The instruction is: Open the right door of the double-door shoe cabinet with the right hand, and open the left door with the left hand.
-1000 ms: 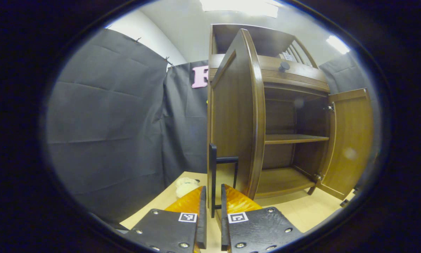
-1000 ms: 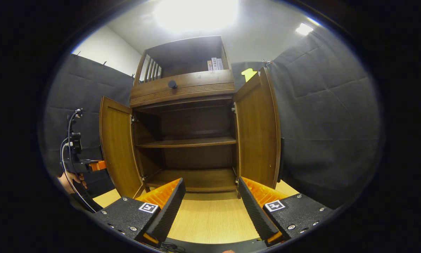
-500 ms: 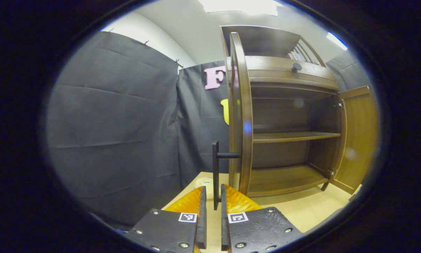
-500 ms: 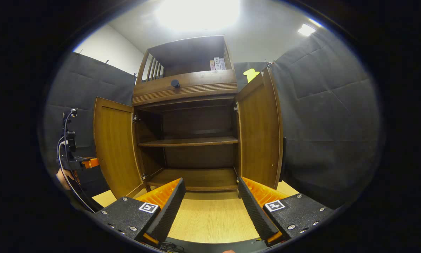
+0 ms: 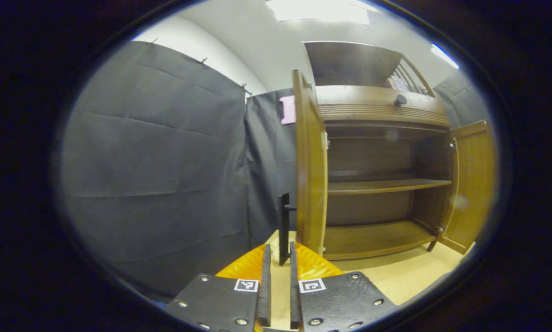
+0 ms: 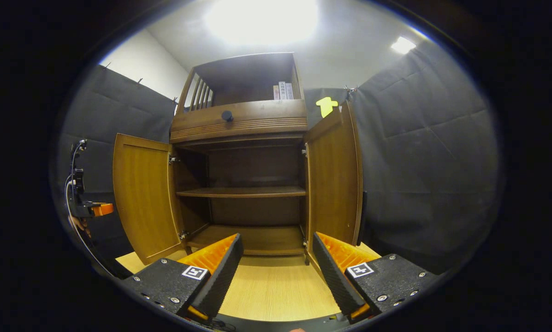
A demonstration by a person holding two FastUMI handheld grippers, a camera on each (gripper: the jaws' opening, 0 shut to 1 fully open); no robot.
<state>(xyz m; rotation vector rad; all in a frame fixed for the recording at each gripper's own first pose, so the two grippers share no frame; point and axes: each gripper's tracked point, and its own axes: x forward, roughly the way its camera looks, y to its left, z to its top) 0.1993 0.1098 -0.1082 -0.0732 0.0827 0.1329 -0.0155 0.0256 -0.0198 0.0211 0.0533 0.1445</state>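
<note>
The brown wooden shoe cabinet [image 6: 239, 122] stands with both doors swung out. In the right gripper view the left door [image 6: 142, 198] and right door [image 6: 333, 180] flank bare shelves. My right gripper [image 6: 277, 240] is open in front of the cabinet, holding nothing. In the left gripper view the left door [image 5: 309, 184] shows nearly edge-on, and the right door [image 5: 471, 184] stands open at the far side. My left gripper [image 5: 279, 251] is shut on the lower end of that door's black bar handle [image 5: 283, 226]. The left gripper [image 6: 91, 210] and a hand [image 6: 77, 223] appear beside the left door.
Black cloth walls close in on both sides. The cabinet rests on a light wooden surface [image 6: 276, 290]. A drawer with a dark knob [image 6: 227, 115] sits above the doors, and a few books [image 6: 281, 91] stand in the top shelf.
The left door has swung further outward with my left gripper on its handle, from angled to nearly edge-on. The right gripper view has shifted only slightly; the right door has not moved.
</note>
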